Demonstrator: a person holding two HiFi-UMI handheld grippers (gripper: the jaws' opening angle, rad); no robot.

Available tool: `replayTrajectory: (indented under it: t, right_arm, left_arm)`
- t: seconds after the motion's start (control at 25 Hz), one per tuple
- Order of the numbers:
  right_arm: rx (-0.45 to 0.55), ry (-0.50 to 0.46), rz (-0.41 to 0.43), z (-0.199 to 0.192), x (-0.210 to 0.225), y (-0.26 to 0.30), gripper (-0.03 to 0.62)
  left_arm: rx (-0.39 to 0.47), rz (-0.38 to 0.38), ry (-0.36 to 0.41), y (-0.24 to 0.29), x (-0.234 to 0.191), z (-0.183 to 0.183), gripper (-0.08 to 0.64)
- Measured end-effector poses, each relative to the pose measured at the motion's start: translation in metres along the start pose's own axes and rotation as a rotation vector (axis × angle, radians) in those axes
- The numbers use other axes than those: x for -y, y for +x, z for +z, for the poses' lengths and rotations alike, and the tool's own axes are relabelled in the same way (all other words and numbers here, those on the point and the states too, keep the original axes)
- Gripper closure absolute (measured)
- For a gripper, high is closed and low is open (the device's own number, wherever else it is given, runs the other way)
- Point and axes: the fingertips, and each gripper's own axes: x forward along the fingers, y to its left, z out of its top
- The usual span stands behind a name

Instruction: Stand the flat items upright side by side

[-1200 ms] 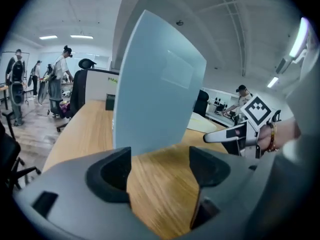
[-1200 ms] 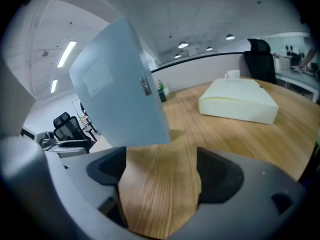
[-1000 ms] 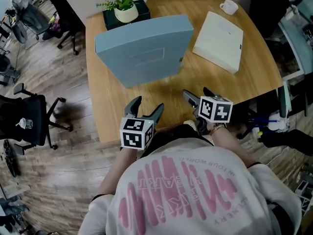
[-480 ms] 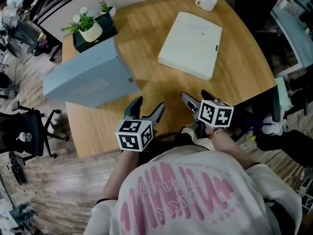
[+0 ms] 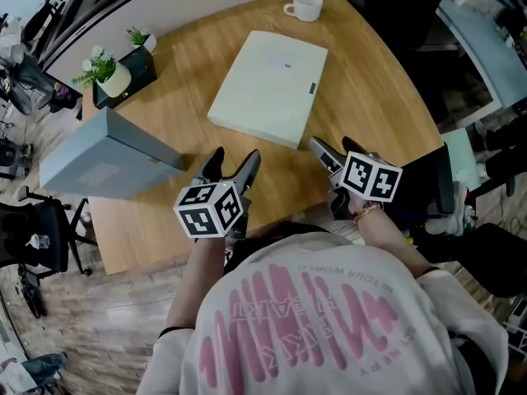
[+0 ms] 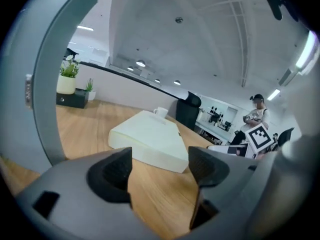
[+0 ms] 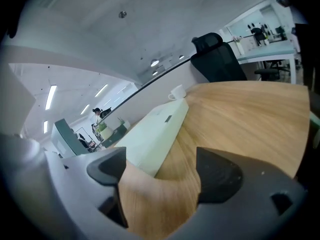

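A cream flat box lies flat on the round wooden table, just beyond both grippers. A grey-blue flat box stands upright at the table's left edge. My left gripper hovers over the near table edge, open and empty, facing the cream box's near corner. My right gripper is level with it on the right, also open and empty, with the cream box ahead on its left. The left gripper view has the right gripper's marker cube at its right.
A white cup stands at the table's far edge behind the cream box. A potted plant on a black case sits at the far left. Office chairs and a desk surround the table.
Both grippers have moved to the right along the table's near edge, away from the upright grey-blue box and up to the cream box. Both stay open.
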Motion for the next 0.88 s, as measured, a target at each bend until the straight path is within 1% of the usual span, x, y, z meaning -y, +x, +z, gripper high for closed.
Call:
replayTrajectory:
  t: [0.12,0.2,0.28,0.36,0.48,0.56,0.68,0.76,0.88]
  right_arm:
    - [0.017,-0.004,0.024,0.014,0.013,-0.004,0.153]
    - [0.008,0.004,0.036,0.014,0.018,-0.009,0.153]
    - [0.006,0.013,0.044,0.019,0.020,-0.010,0.153]
    - [0.006,0.034,0.073,0.023,0.016,-0.004,0.155]
    - [-0.016,0.046,0.115,0.027,0.008,0.007,0.155]
    - [-0.016,0.050,0.147,0.034,0.002,0.013,0.160]
    - [0.005,0.049,0.189,0.044,-0.002,0.020,0.207]
    - [-0.004,0.020,0.192,0.048,0.001,0.026,0.207]
    - [-0.052,-0.001,0.161,0.053,0.011,0.040,0.193]
  left_arm:
    - [0.024,0.032,0.006,0.008,0.001,0.015,0.204]
    - [0.015,0.050,-0.006,0.007,-0.001,0.017,0.202]
    - [0.008,0.070,0.004,0.007,-0.005,0.023,0.192]
    - [0.000,0.077,0.013,0.010,-0.009,0.029,0.186]
    - [-0.023,0.066,-0.004,0.019,-0.018,0.034,0.159]
    - [-0.035,0.067,0.005,0.025,-0.029,0.042,0.147]
    - [-0.058,0.068,0.027,0.042,-0.046,0.051,0.146]
    - [-0.073,0.039,0.030,0.060,-0.050,0.058,0.140]
    - [-0.077,0.006,0.064,0.087,-0.052,0.077,0.135]
